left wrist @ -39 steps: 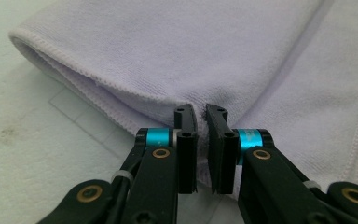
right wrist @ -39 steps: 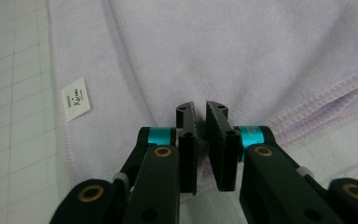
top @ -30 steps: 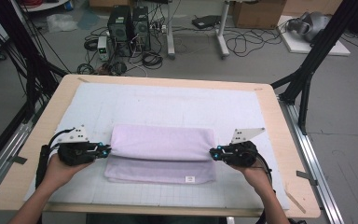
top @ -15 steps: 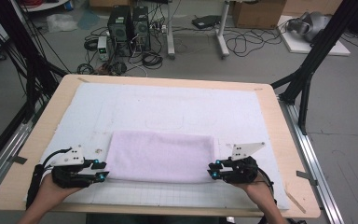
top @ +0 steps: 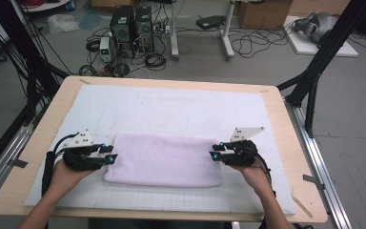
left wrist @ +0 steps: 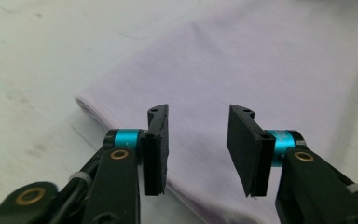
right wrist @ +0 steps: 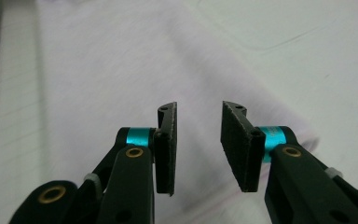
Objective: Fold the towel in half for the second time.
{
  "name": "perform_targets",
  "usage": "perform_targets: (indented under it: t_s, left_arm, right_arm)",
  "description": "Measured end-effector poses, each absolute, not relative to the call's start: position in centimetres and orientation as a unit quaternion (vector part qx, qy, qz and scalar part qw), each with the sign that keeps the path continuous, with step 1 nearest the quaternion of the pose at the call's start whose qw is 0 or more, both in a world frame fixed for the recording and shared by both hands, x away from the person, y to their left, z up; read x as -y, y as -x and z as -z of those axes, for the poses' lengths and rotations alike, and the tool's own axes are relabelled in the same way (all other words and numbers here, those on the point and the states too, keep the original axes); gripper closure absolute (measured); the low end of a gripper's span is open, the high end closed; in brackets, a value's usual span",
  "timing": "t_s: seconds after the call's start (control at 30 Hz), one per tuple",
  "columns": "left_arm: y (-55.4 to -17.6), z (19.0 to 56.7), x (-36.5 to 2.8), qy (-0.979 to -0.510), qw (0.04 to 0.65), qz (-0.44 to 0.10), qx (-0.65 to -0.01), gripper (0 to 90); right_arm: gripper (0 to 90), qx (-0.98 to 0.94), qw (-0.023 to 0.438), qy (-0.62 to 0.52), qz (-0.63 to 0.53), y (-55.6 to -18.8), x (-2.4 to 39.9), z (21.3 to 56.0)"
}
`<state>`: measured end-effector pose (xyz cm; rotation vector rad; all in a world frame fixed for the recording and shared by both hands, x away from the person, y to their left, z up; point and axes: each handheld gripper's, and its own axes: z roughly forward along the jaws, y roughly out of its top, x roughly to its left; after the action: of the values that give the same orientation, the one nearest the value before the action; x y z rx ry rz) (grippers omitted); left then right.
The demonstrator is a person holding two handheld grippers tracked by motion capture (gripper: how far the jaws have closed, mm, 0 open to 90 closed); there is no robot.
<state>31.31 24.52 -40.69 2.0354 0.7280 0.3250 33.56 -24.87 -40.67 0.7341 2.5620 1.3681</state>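
Note:
A pale lilac towel (top: 164, 160) lies folded into a flat strip on the white mat (top: 171, 112). My left gripper (top: 110, 154) sits at its left end, and my right gripper (top: 215, 152) at its right end. Both point inward along the towel. In the left gripper view the towel (left wrist: 261, 70) spreads under the left gripper (left wrist: 198, 112), whose jaws stand apart with nothing between the pads. The right gripper view has the right gripper (right wrist: 198, 108) the same way over the towel (right wrist: 98, 70). Both pairs of jaws have just been opening.
The mat covers most of a wooden table (top: 295, 143). A grid is printed along the mat's near edge (top: 171, 200). Black frame legs (top: 314, 71) stand at the table's right, with computers and cables (top: 133, 28) on the floor beyond.
One second ago both grippers were shut on the towel's upper layer. They drew it toward the person, let go, and the towel now lies flat with the jaws apart.

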Motion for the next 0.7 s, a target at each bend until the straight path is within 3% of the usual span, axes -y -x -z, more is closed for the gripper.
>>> perform_targets:
  t_s: [0.2,0.53,0.7]
  left_arm:
    - [-34.6,41.5,-23.1,-0.816,0.454,-0.141,-0.328,70.2]
    - [-36.6,44.0,-23.5,-0.826,0.412,-0.125,-0.365,71.2]
    - [-36.6,43.4,-23.9,-0.812,0.432,-0.137,-0.368,64.9]
  right_arm:
    - [72.7,-0.858,0.083,-0.258,-0.437,-37.5,22.7,41.6]
    - [75.7,-0.862,0.066,-0.295,-0.407,-38.5,24.5,44.0]
    - [69.4,-0.856,0.084,-0.287,-0.422,-38.1,24.6,43.2]
